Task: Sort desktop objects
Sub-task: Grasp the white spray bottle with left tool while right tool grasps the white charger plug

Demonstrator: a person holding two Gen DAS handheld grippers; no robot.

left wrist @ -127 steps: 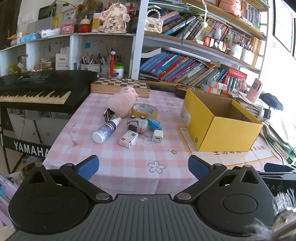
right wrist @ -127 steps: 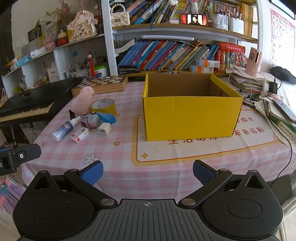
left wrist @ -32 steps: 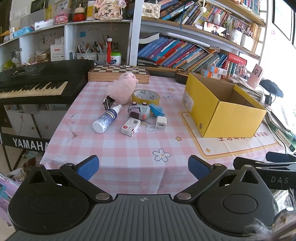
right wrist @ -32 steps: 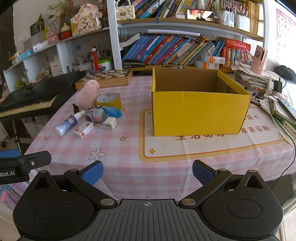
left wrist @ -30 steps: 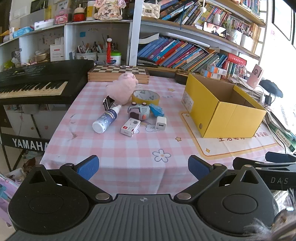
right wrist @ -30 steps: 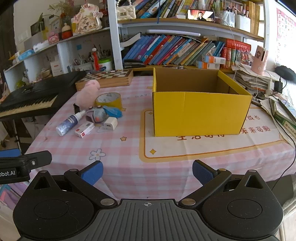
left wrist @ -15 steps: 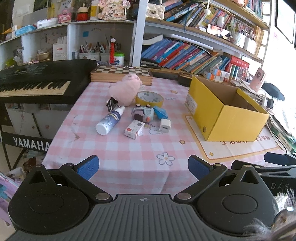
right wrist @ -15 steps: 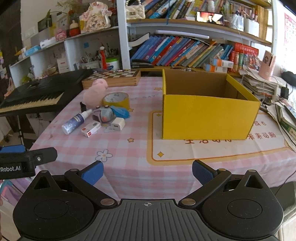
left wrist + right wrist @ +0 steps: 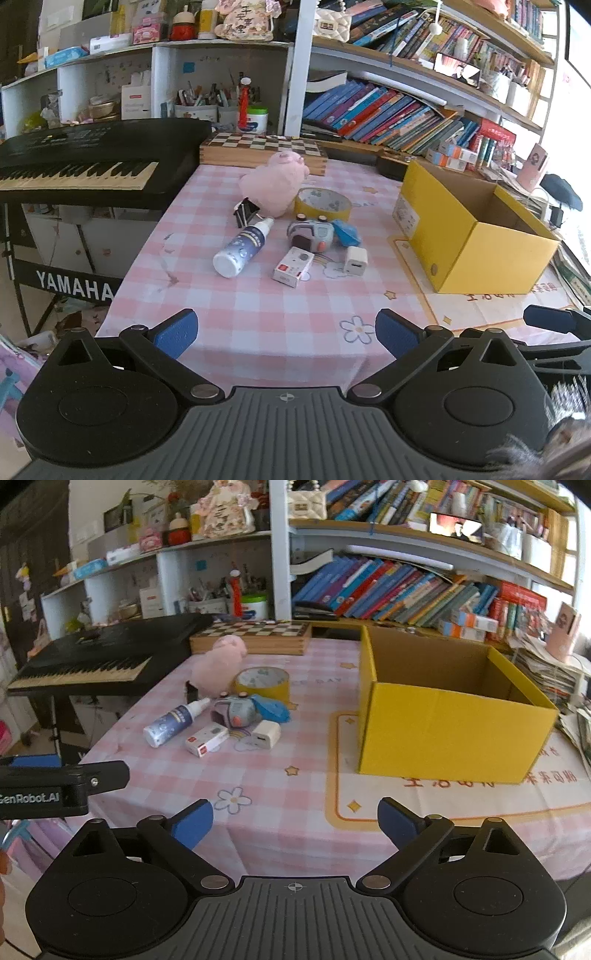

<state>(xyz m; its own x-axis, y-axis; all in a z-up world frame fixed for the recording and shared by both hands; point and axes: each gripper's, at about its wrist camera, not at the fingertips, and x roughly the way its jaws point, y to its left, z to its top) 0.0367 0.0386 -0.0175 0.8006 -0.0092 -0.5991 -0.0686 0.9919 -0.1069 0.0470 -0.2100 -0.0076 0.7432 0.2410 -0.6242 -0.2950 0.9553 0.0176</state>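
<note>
On the pink checked tablecloth (image 9: 258, 306) lies a cluster: a pink plush toy (image 9: 271, 184), a yellow tape roll (image 9: 322, 202), a white spray bottle (image 9: 242, 247), a grey toy (image 9: 310, 234), a blue item (image 9: 347, 234), a white charger (image 9: 356, 261), a small white-and-red box (image 9: 293, 266) and a black binder clip (image 9: 244, 213). An open yellow cardboard box (image 9: 454, 716) stands to their right. My left gripper (image 9: 284, 332) is open over the table's near edge, well short of the cluster. The jaws of my right gripper (image 9: 295, 821) are closing with nothing between them.
A black keyboard (image 9: 85, 162) on a stand flanks the table's left side. A wooden chessboard box (image 9: 262, 149) lies at the table's far edge before crowded bookshelves (image 9: 388, 114). Stacked papers (image 9: 546, 672) sit right of the yellow box. The left gripper's finger (image 9: 62, 782) shows in the right wrist view.
Both grippers have shifted a little sideways along the table's near edge, so the cluster and box sit further right in view. The right gripper's blue pads stand slightly closer together.
</note>
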